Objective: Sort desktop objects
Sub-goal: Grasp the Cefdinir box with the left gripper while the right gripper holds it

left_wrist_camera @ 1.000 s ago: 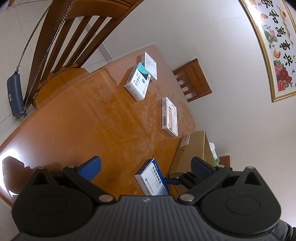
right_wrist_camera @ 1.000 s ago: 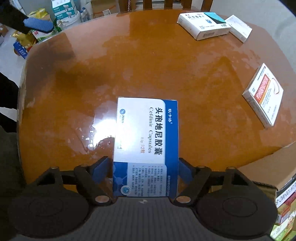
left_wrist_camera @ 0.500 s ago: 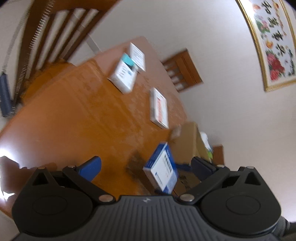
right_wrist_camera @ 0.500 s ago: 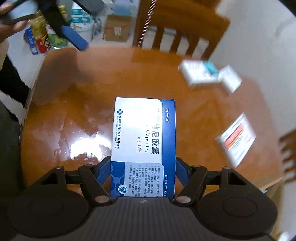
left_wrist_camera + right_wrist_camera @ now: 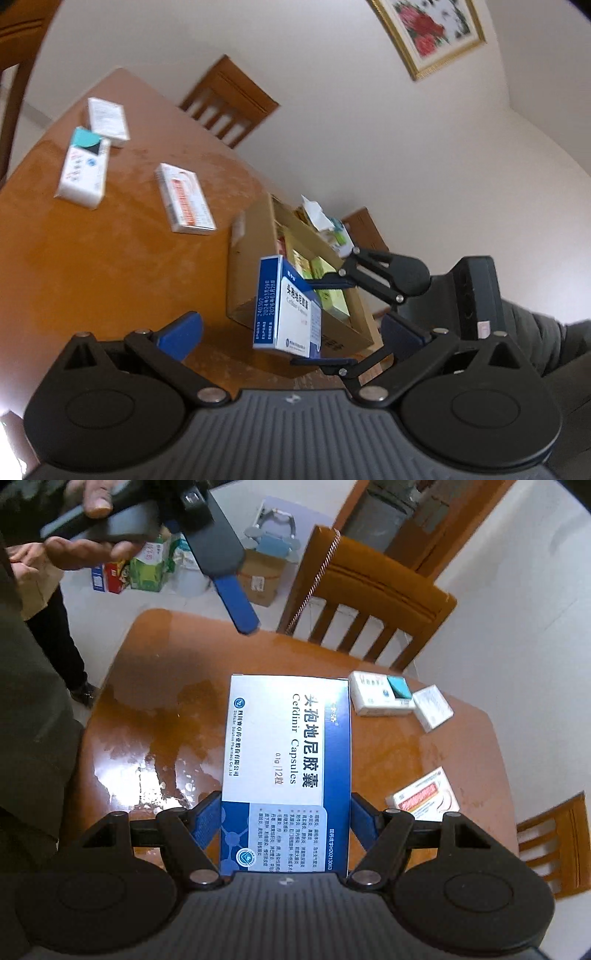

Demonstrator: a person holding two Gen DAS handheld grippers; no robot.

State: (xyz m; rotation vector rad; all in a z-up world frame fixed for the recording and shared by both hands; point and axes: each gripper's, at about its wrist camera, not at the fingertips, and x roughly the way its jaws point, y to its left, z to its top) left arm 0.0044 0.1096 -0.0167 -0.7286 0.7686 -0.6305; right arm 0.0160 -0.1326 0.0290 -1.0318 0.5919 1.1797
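Right tool clamped on blue-white medicine box, lifted mid-frame, hiding worktop beneath; left tool gaping, empty, lower frame.

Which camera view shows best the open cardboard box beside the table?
The left wrist view: the cardboard box appears whole there, open-topped, with packets inside, behind the blue medicine box in the right gripper. The right wrist view does not show it.

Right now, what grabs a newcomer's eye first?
The blue and white medicine box, clamped in the right gripper and held above the glossy wooden table. Next, three more boxes lying along the table's far side, and the open cardboard box of packets at its edge.
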